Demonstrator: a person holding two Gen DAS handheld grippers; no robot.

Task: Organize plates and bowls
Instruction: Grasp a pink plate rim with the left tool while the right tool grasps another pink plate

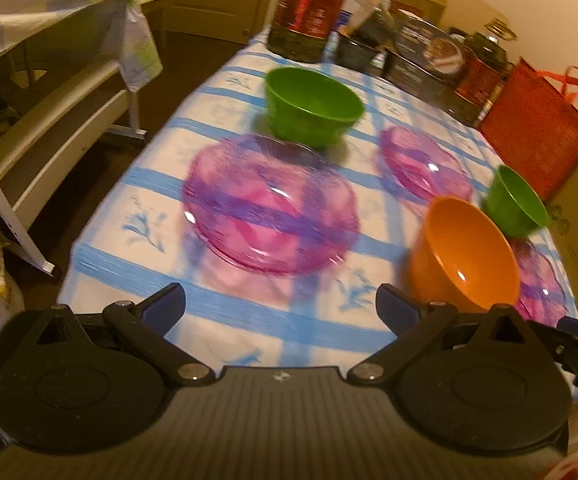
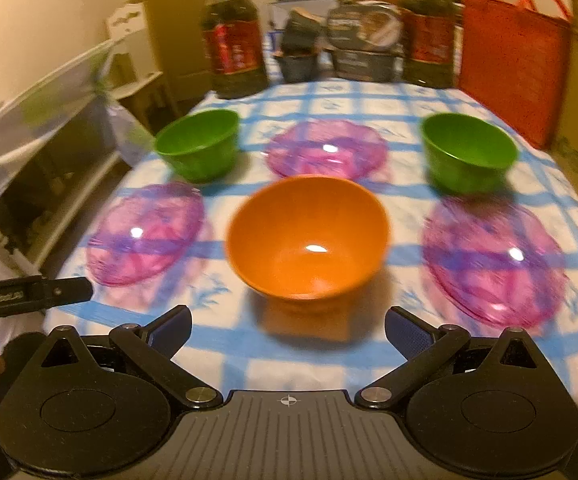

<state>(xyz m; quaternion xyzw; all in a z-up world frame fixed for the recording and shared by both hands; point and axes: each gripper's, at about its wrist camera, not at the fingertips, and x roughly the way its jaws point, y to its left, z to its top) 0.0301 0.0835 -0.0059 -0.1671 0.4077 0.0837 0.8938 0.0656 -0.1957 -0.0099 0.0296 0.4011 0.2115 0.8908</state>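
Three pink plates and three bowls are seen spread singly over the table, which is covered with a blue-checked cloth; nothing is stacked yet, so the sorting is judged to be at its start. In the right wrist view the orange bowl is set at the centre, just ahead of the right gripper. One green bowl stands at 10 o'clock from it and a second green bowl at 2 o'clock. A pink plate lies at 12 o'clock, another pink plate at 9 o'clock and a third pink plate at 3 o'clock. The pieces are kept apart from one another, which is judged to leave room for a rim to be pinched. Jars and a red bag are lined along the far edge, clear of the dishes.

The right gripper is held wide apart and empty, touching nothing, aimed at the orange bowl. The left gripper is likewise spread wide and empty, held above the near table edge with the left-hand pink plate directly ahead at 12 o'clock.
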